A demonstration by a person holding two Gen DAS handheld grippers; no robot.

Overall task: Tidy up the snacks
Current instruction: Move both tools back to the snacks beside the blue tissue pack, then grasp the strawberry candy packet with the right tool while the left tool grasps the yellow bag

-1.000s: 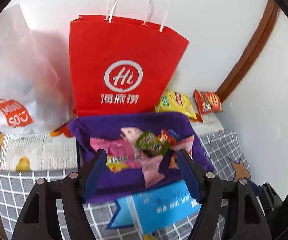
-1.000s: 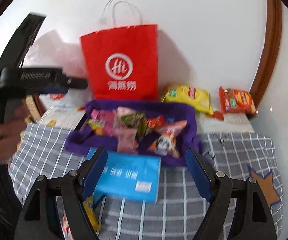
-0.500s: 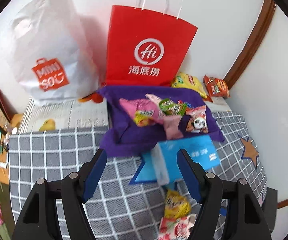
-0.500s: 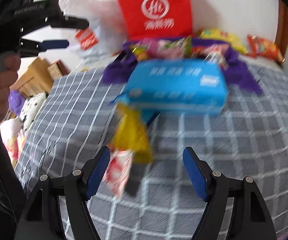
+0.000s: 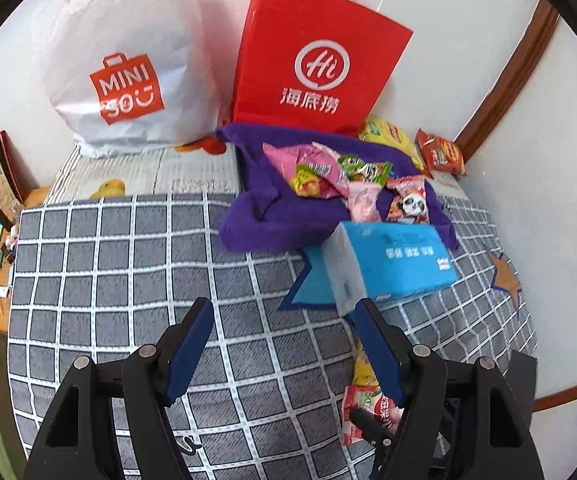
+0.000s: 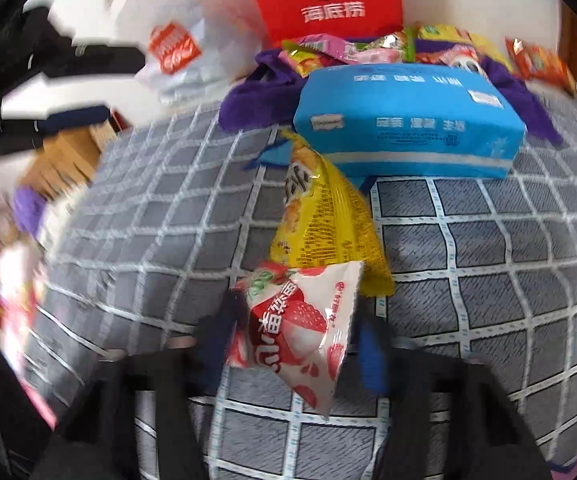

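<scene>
- the step in hand looks like picking up a loose snack: the right tongs [image 6: 292, 344] sit low in the right wrist view, blurred, with the strawberry snack packet [image 6: 304, 328] lying between the two blue pads.
- i cannot tell whether the right tongs have actually closed on the packet; the pads look narrow around it, but the blur hides any contact.
- just above that packet in the same view lies a yellow chip bag [image 6: 324, 216], its lower edge tucked under the strawberry packet and its top touching the blue tissue pack [image 6: 408, 116].
- the left tongs [image 5: 284, 344] are wide and hold nothing, hovering over the grey checked bedspread [image 5: 128, 264] at the bottom of the left wrist view.
- the collecting spot appears to be the purple cloth [image 5: 280, 208] in the upper middle of that view, already carrying a heap of snack packets [image 5: 348, 176], with the red paper bag [image 5: 316, 56] standing behind it and a white miniso bag [image 5: 124, 64] at upper left.
- two more packets, a yellow one [image 5: 388, 136] and an orange one [image 5: 442, 154], lie against the wall to the right of the cloth.
- next move, as i judge it: get a firm pinch on the thin, slippery strawberry packet without dragging the chip bag along, then carry it over the tissue pack to the purple cloth.
</scene>
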